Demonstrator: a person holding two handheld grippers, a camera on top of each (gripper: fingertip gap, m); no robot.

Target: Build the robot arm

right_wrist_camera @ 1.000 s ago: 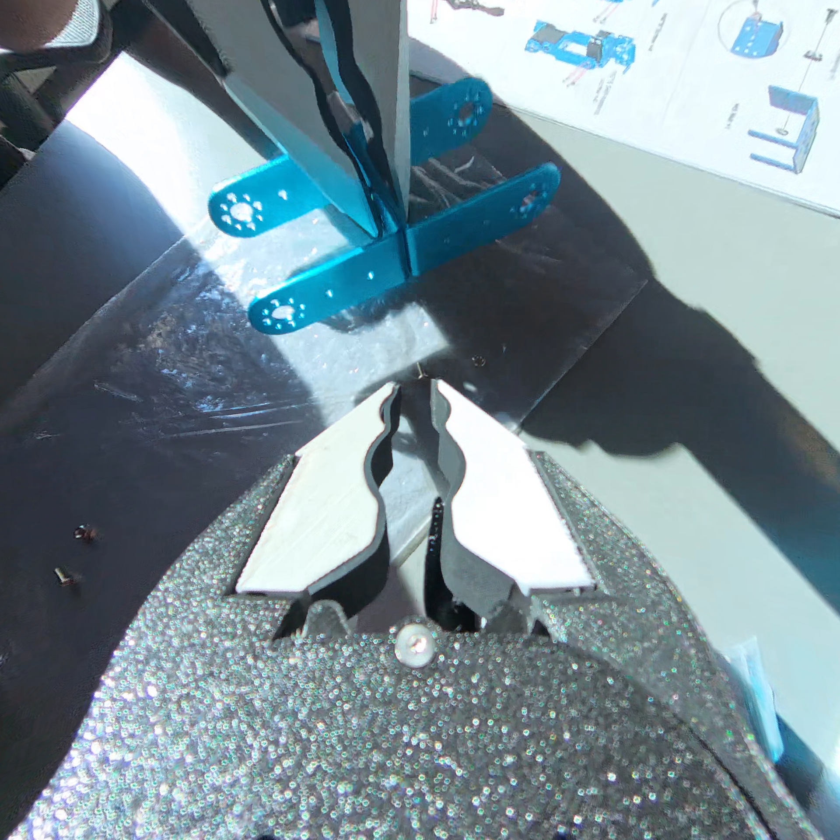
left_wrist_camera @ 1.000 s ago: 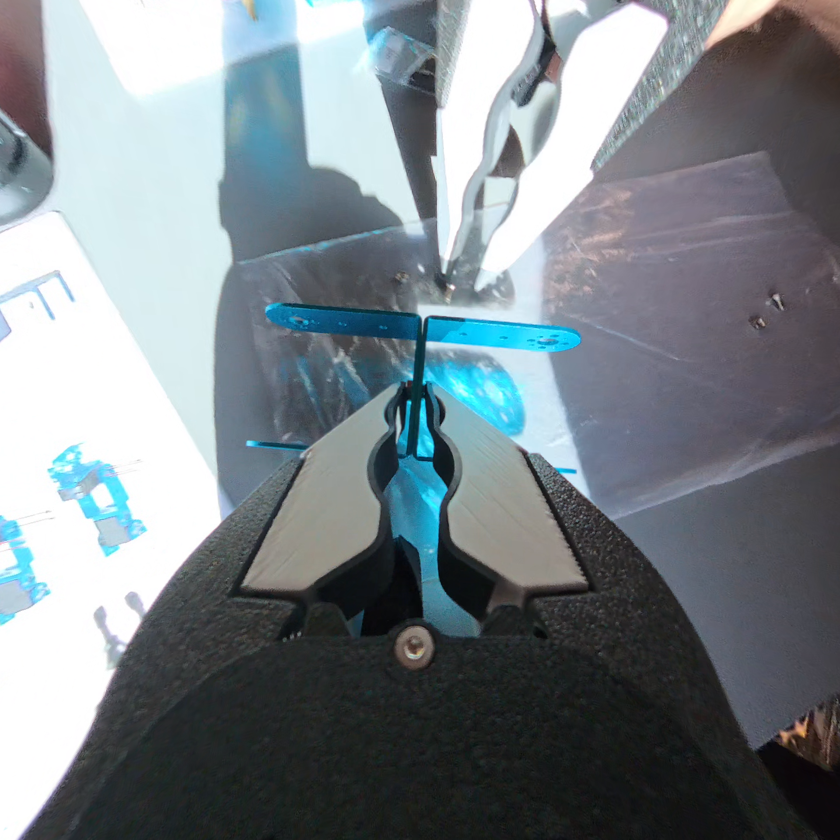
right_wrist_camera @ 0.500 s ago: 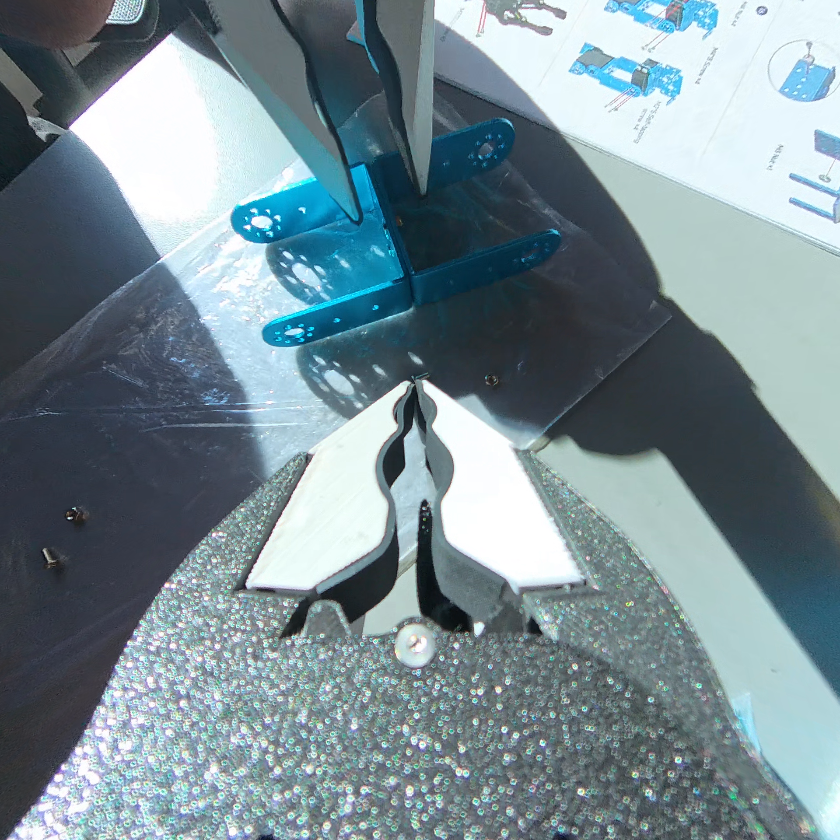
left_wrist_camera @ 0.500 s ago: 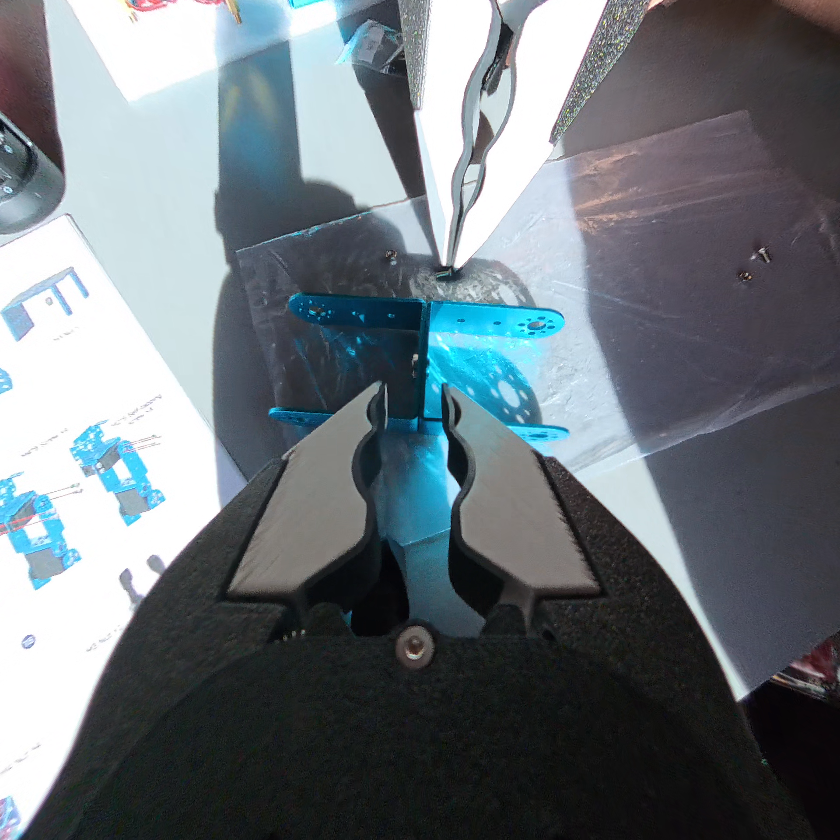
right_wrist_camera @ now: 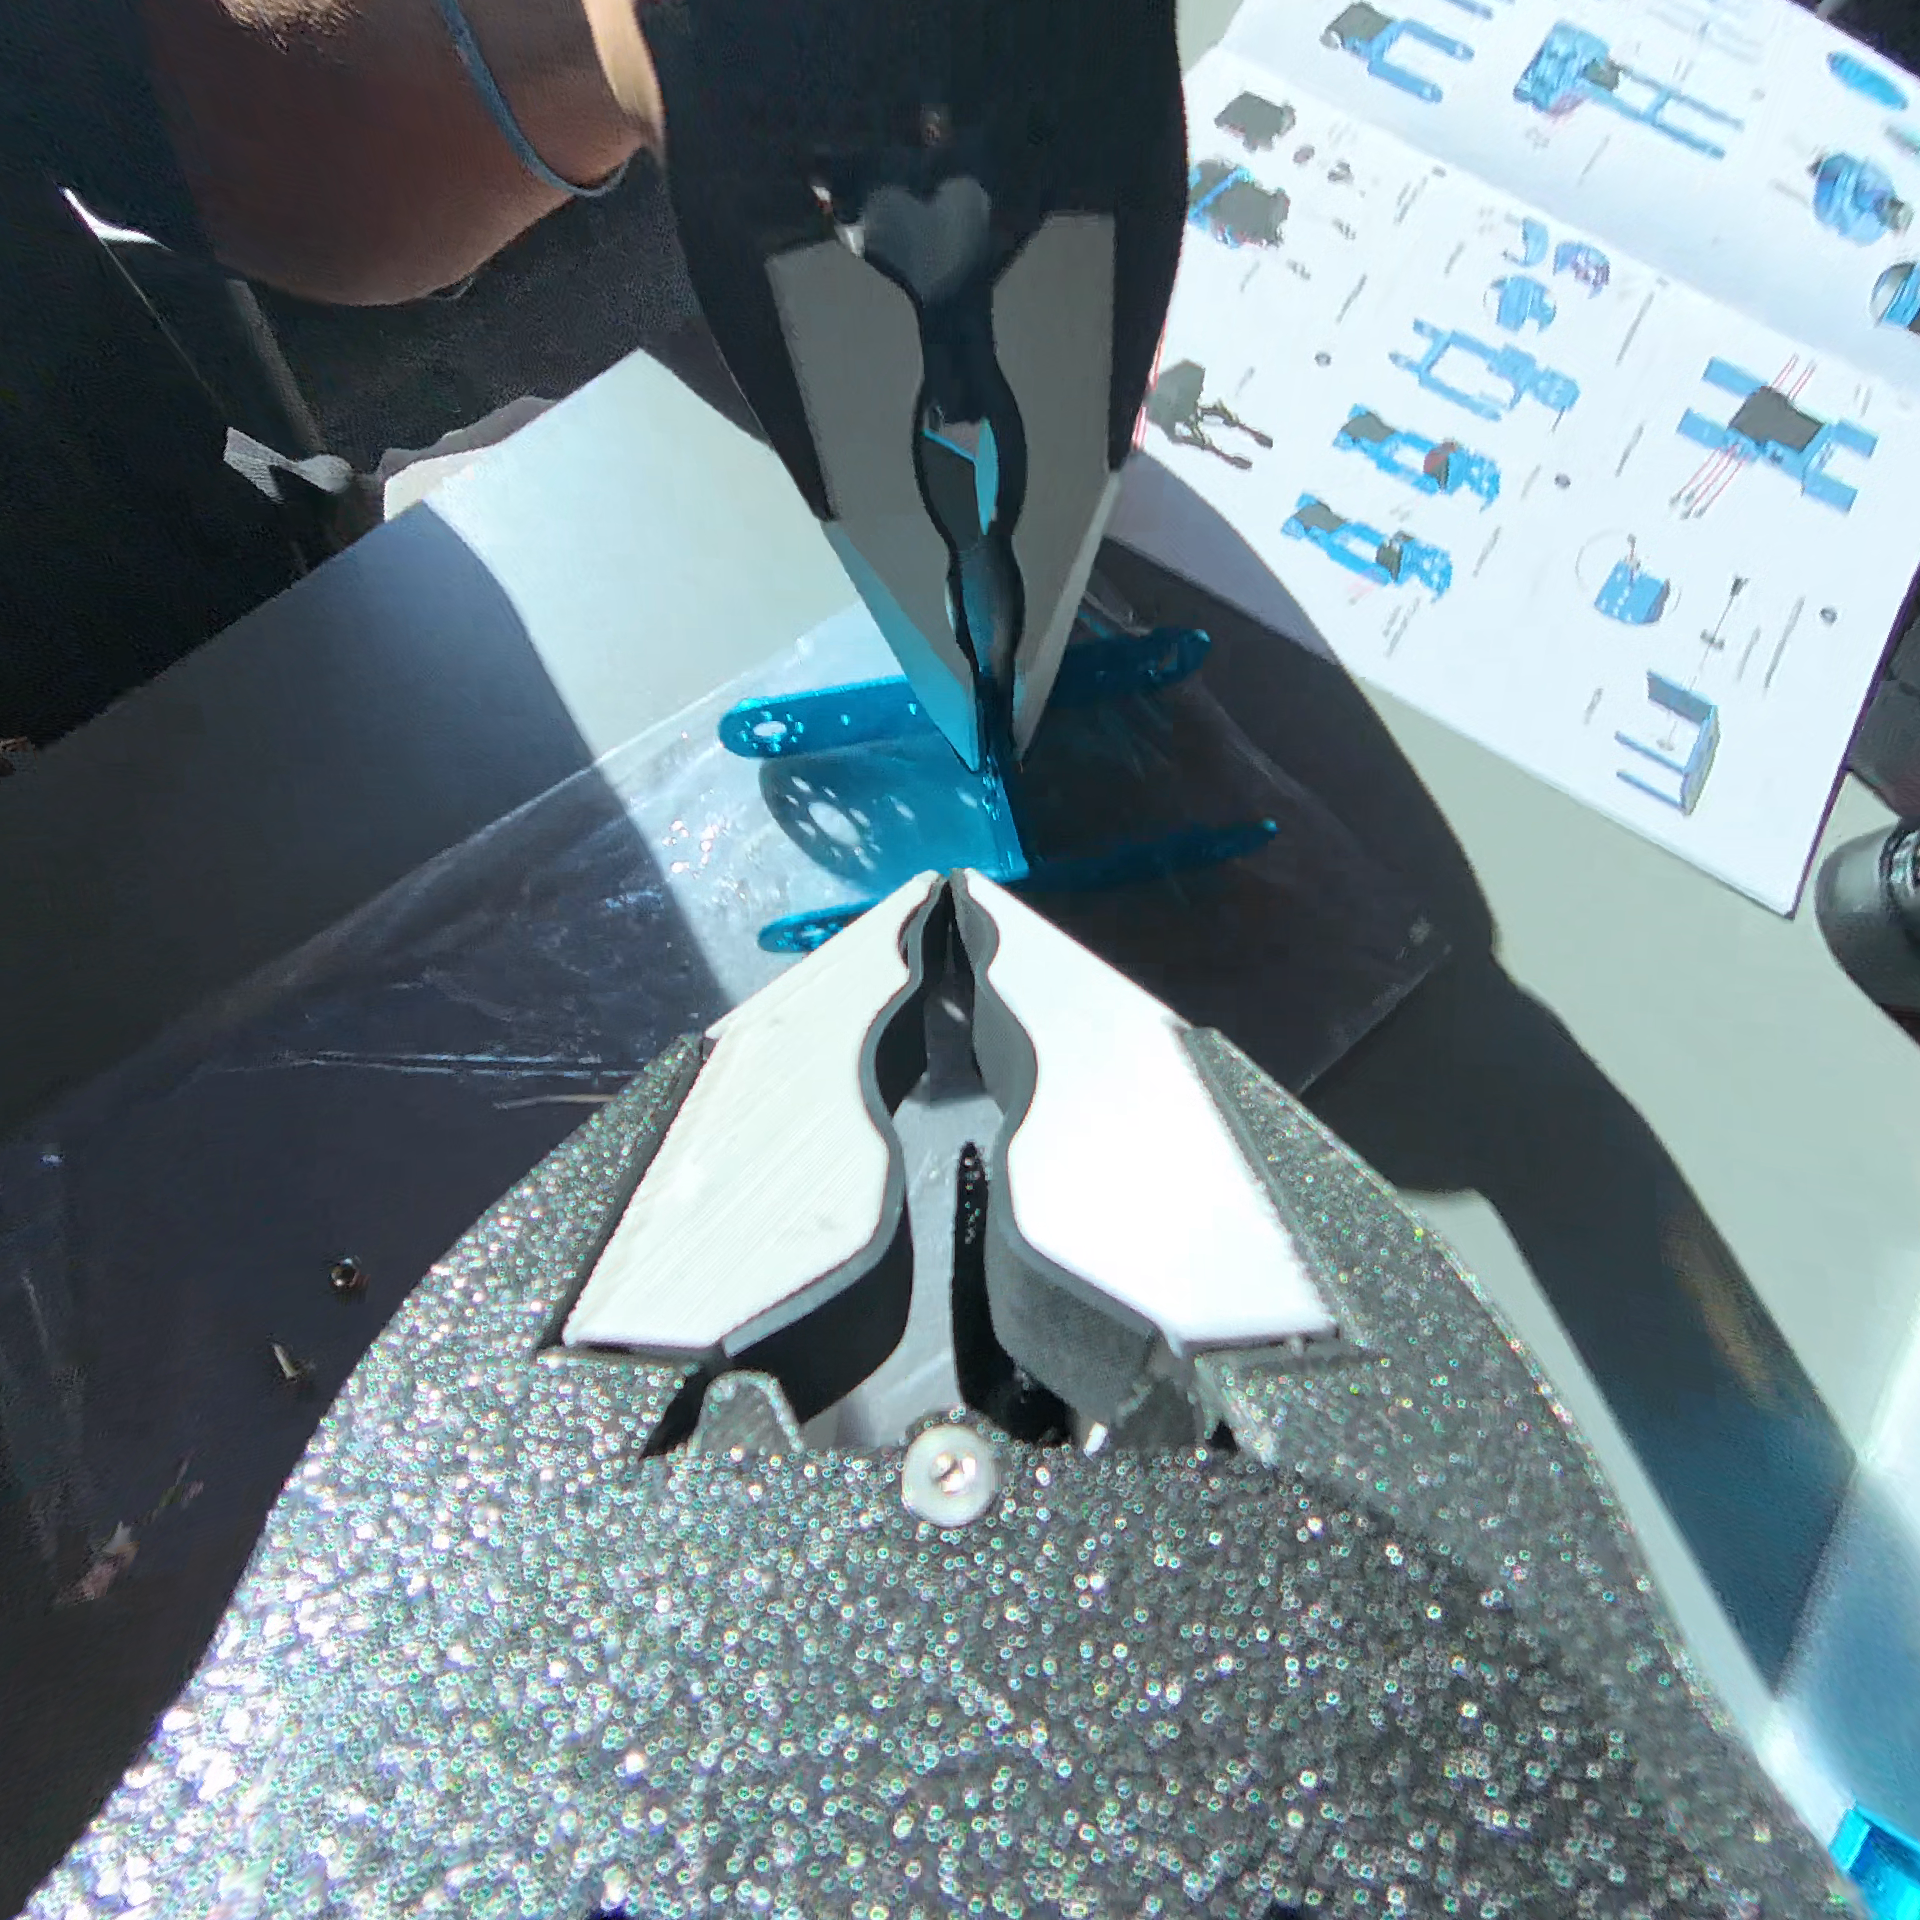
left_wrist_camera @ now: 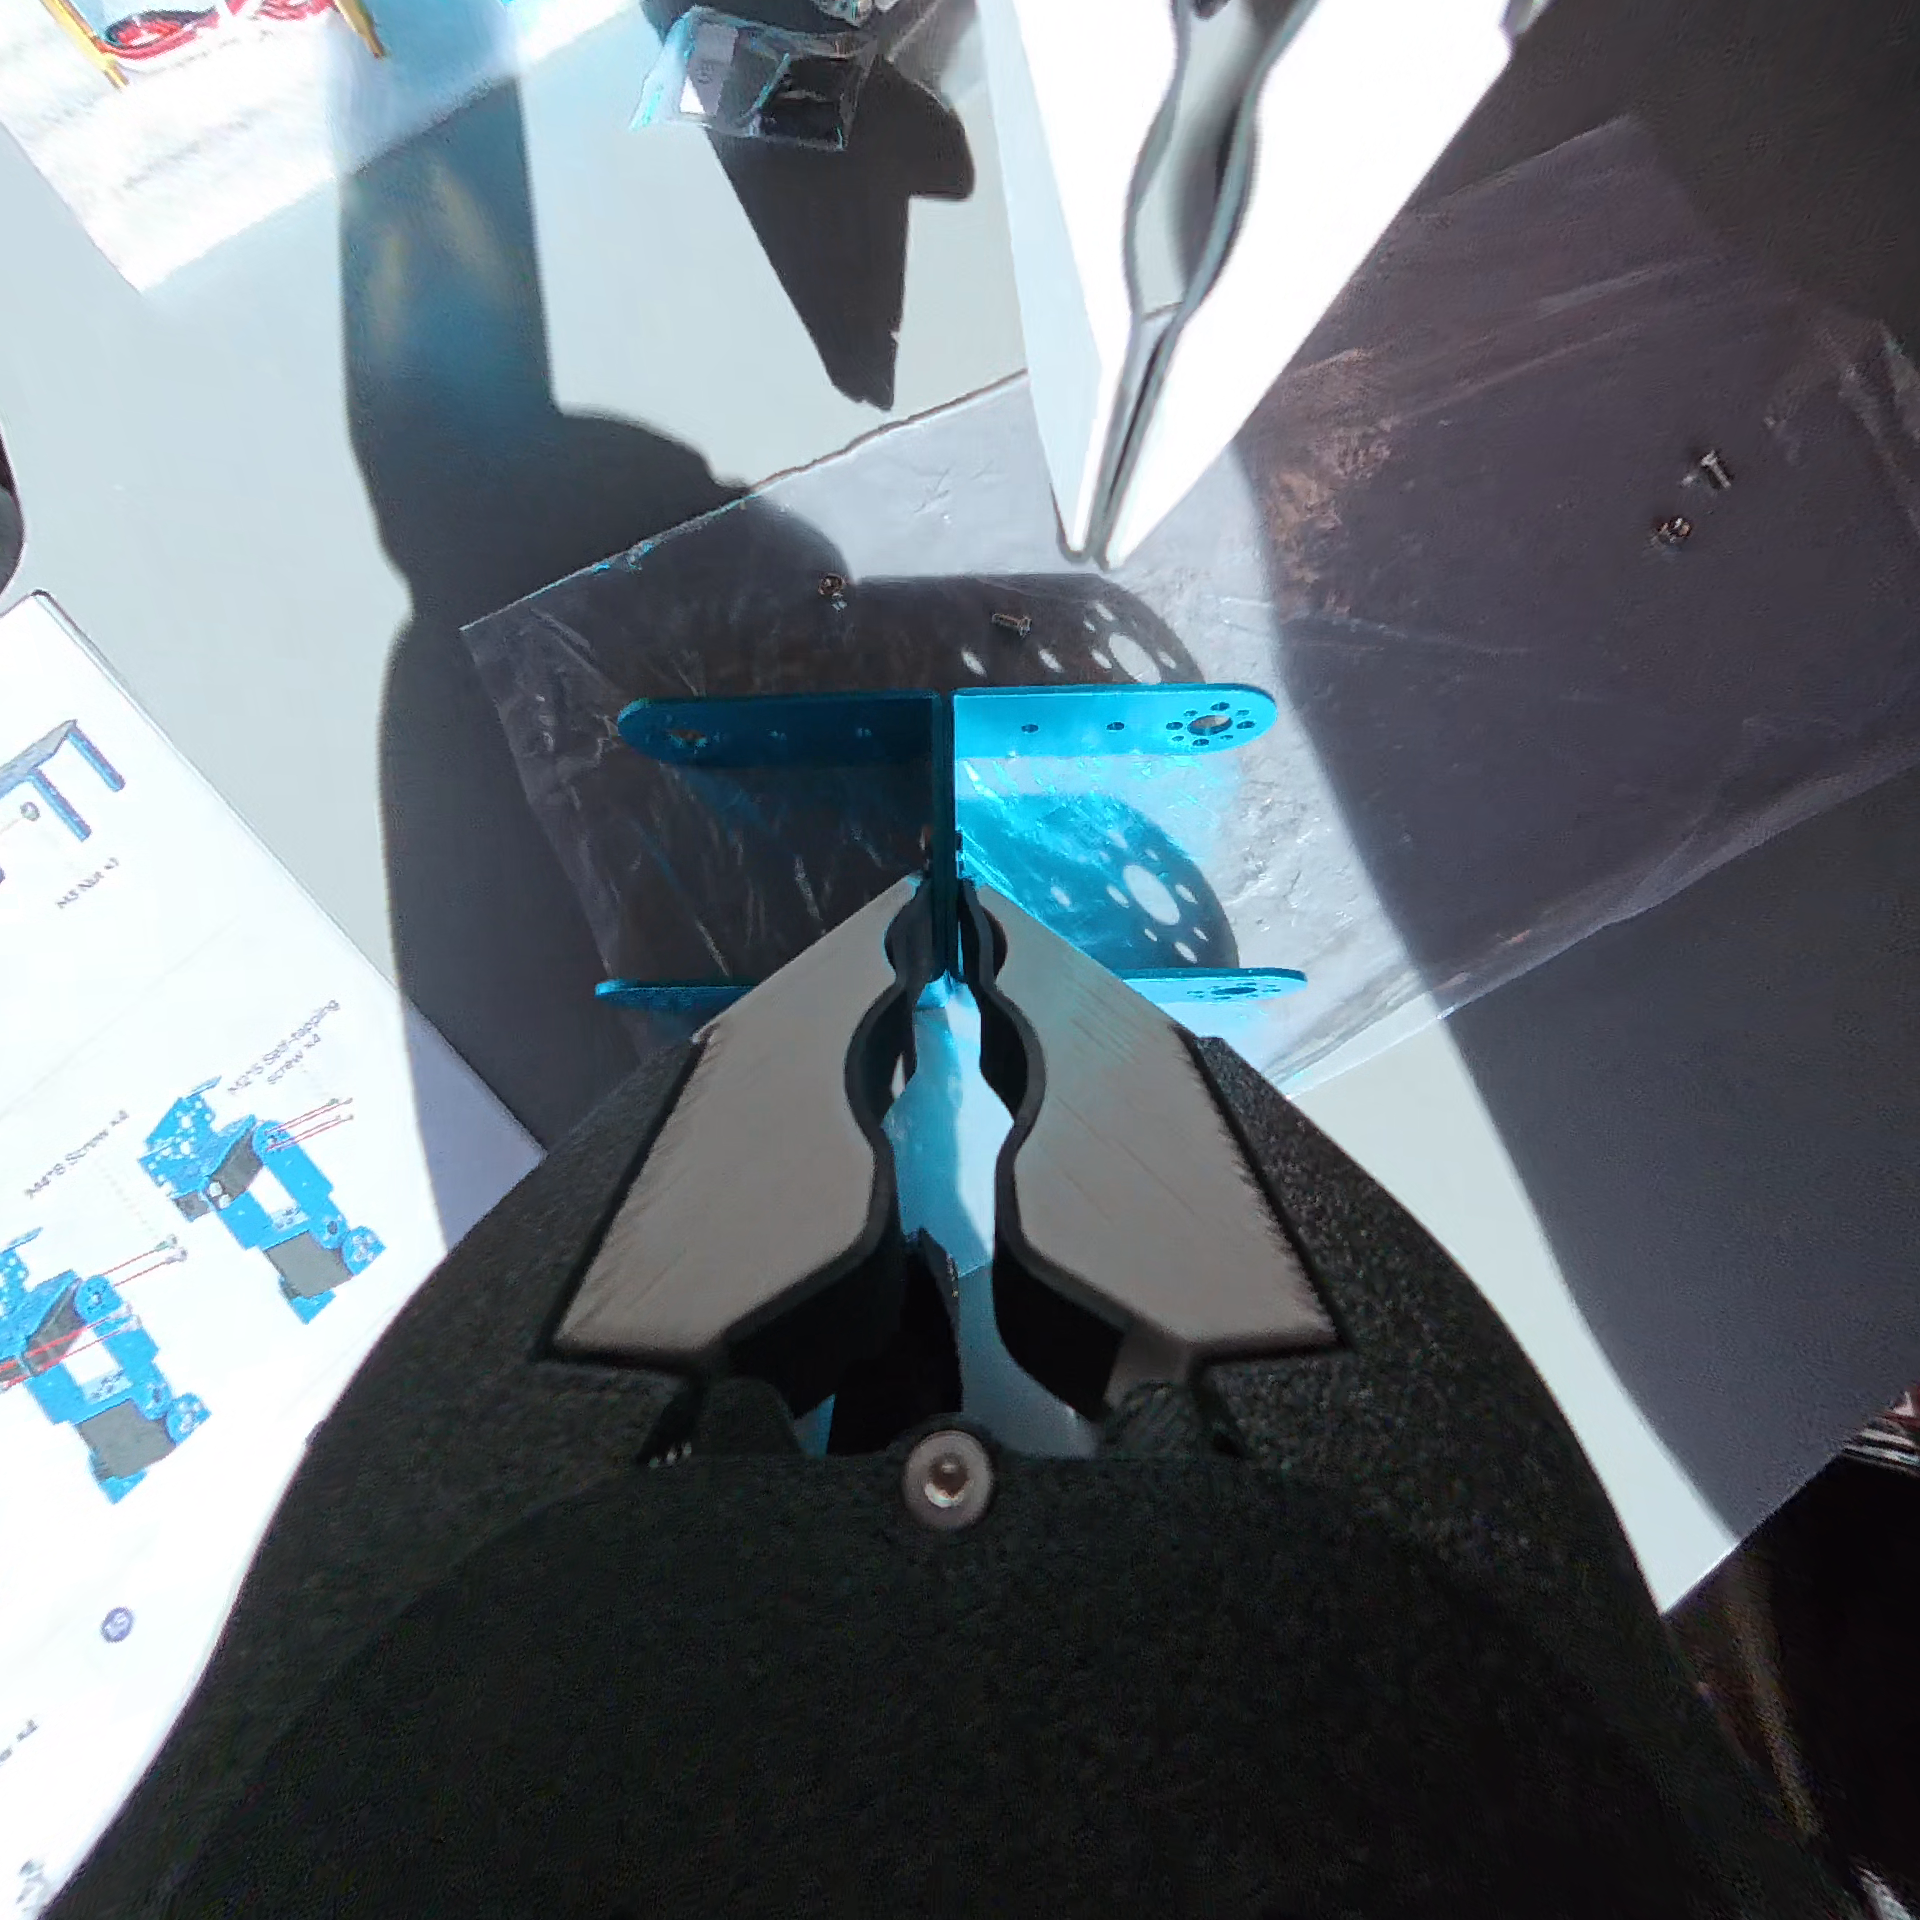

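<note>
Two blue metal U brackets [left_wrist_camera: 1101, 722] stand back to back on a clear plastic sheet [left_wrist_camera: 1455, 727]. My left gripper [left_wrist_camera: 940, 894], black, is shut on their upright middle plate from above. My right gripper [right_wrist_camera: 948, 881], glittery with white fingers, is shut, and I see nothing between its tips. It hovers just beyond the brackets [right_wrist_camera: 790, 719], facing the left gripper [right_wrist_camera: 997, 743]. In the left wrist view the right gripper [left_wrist_camera: 1091, 545] hangs above the sheet. A small screw [left_wrist_camera: 1006, 621] and a nut [left_wrist_camera: 831, 587] lie on the sheet below and left of its tips.
A printed instruction sheet [left_wrist_camera: 156, 1143] lies to the left, and also shows in the right wrist view [right_wrist_camera: 1558, 416]. Two more small fasteners [left_wrist_camera: 1688, 499] lie on the sheet's far right. A small plastic bag with a dark part [left_wrist_camera: 748, 83] lies at the back. A person's hand [right_wrist_camera: 364, 156] holds the left gripper. Tip to tip, the grippers are about 6 cm apart.
My left gripper, open around the bracket plate half a second ago, has shut on it again. My right gripper has risen from the sheet, and the screw once at its tips lies below.
</note>
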